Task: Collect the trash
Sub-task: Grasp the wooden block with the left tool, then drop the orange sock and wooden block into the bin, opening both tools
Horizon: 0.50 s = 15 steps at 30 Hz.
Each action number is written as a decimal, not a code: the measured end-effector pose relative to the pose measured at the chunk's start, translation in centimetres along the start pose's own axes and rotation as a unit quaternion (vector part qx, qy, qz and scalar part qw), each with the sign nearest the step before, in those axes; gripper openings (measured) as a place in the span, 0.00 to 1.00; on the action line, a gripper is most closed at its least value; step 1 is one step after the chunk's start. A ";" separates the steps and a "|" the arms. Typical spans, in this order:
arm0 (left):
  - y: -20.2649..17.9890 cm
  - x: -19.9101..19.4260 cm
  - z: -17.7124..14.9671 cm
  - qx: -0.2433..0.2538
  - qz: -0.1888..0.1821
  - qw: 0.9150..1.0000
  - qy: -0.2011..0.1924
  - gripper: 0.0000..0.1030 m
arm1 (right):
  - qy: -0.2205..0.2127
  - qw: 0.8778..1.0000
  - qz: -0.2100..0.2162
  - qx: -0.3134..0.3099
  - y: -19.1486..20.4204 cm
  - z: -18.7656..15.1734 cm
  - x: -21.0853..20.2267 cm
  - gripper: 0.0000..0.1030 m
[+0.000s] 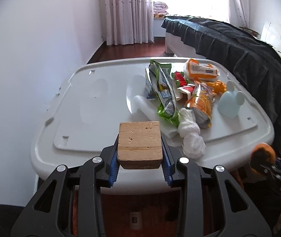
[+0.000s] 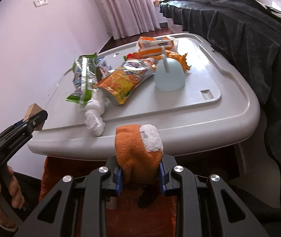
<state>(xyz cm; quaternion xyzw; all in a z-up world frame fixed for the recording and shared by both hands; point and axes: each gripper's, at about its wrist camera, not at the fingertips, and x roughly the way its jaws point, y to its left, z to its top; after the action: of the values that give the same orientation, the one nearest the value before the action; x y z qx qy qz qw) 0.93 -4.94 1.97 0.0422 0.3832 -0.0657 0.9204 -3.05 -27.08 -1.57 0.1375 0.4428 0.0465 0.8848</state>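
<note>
Wooden block (image 1: 140,144) clamped by left gripper (image 1: 140,158), orange cloth (image 2: 138,154) by right gripper (image 2: 140,174), both at lid (image 1: 101,102) near edge. Wrappers (image 1: 166,90), white bag (image 1: 190,136) left uncollected mid-lid.

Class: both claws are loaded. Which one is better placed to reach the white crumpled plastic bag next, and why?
Left, marginally. The left claw with its wooden block sits beside the white plastic bag; the right claw, gripping an orange sponge, is further back. Both must unload first.

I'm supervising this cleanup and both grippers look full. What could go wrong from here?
1. The left gripper is shut on a wooden block and the right gripper on an orange glove, so neither can take wrappers.
2. The white plastic wad lies near the lid's edge; a bump may drop it.
</note>
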 end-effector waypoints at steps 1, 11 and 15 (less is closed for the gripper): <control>0.2 -0.6 -0.4 0.000 -0.007 1.000 0.005 0.34 | -0.001 1.000 0.004 -0.003 0.2 -0.1 -0.2 0.26; 0.9 -2.0 -7.6 0.002 -0.036 0.994 0.099 0.34 | 0.015 0.998 0.022 -0.058 3.8 -3.4 -0.7 0.26; 0.9 -0.5 -10.8 0.005 -0.035 0.988 0.152 0.34 | 0.036 0.996 0.015 -0.081 5.2 -5.4 -0.2 0.27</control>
<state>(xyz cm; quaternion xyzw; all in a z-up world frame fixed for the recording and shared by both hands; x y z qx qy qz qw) -6.86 -2.64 -5.21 0.0423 0.5198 -0.0928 0.8481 -7.30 -21.08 -3.05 0.0700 0.4668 0.1010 0.8758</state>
